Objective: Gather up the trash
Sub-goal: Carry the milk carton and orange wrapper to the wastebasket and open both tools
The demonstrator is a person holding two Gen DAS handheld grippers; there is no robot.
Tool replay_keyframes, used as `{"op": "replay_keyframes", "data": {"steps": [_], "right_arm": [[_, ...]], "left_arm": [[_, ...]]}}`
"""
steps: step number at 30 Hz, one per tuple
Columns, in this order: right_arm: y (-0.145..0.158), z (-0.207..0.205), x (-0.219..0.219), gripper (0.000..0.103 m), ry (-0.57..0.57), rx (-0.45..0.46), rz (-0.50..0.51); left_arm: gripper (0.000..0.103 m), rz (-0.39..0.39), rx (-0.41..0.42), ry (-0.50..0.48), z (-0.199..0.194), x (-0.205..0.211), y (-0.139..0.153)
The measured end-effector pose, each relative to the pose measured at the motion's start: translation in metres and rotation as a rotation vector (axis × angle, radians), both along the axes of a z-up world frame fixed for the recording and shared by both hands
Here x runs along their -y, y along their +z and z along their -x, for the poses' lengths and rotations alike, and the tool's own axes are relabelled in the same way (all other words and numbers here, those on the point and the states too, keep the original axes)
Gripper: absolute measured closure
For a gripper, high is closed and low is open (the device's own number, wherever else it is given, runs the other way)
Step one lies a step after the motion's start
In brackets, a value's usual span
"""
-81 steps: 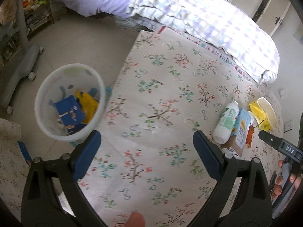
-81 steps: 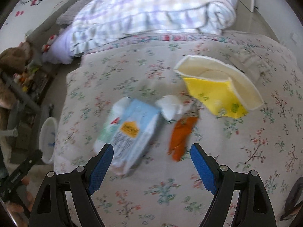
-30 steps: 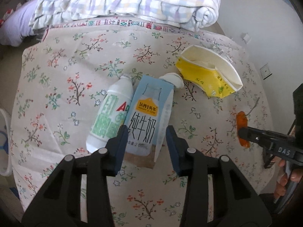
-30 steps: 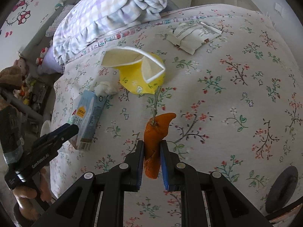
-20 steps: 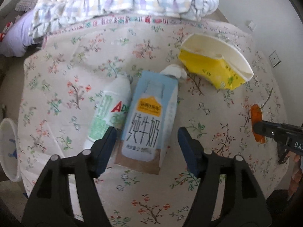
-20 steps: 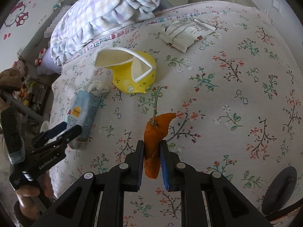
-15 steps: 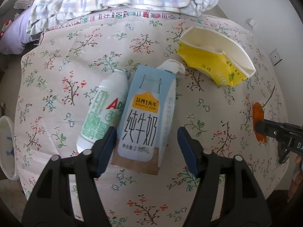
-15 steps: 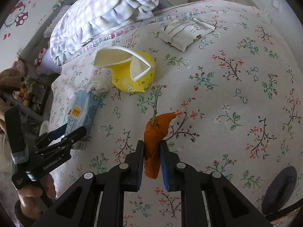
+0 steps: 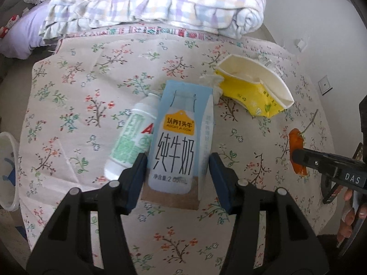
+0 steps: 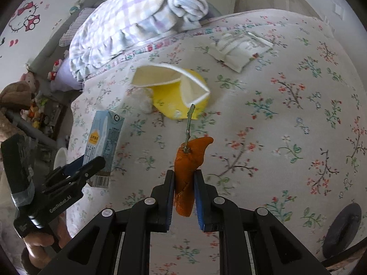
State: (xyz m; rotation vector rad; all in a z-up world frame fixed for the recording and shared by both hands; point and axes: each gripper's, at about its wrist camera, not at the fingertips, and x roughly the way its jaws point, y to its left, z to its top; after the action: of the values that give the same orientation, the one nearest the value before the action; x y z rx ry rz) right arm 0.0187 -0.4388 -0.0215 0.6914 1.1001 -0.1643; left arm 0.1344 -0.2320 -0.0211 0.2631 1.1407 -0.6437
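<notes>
My left gripper is shut on a light-blue milk carton, its blue pads pressed on both sides near the base; the carton also shows in the right wrist view. A white bottle with green print lies against the carton's left side. My right gripper is shut on a piece of orange peel with a green stem, held above the floral bedspread. A crushed yellow paper cup and a small white tissue wad lie behind the carton.
A white trash bin stands at the left beside the bed. A white folded wrapper lies further back on the bedspread. A rolled checked quilt lies along the far edge. A wall is on the right.
My left gripper has moved forward and closed its pads onto the milk carton, which now stands out from the bottle. My right gripper keeps holding the orange peel, about where it was.
</notes>
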Motion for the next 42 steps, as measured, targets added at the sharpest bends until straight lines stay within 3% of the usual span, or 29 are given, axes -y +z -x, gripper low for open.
{"op": "replay_keyframes", "data": {"steps": [20, 42], "right_arm": [[0.016, -0.054, -0.082, 0.086, 0.132, 0.038, 0.005], [0.015, -0.111, -0.186, 0.086, 0.303, 0.054, 0.024]], "left_arm": [[0.046, 0.045, 0.038, 0.156, -0.025, -0.102, 0.023], [0.046, 0.068, 0.058, 0.455, -0.061, -0.259, 0.025]]}}
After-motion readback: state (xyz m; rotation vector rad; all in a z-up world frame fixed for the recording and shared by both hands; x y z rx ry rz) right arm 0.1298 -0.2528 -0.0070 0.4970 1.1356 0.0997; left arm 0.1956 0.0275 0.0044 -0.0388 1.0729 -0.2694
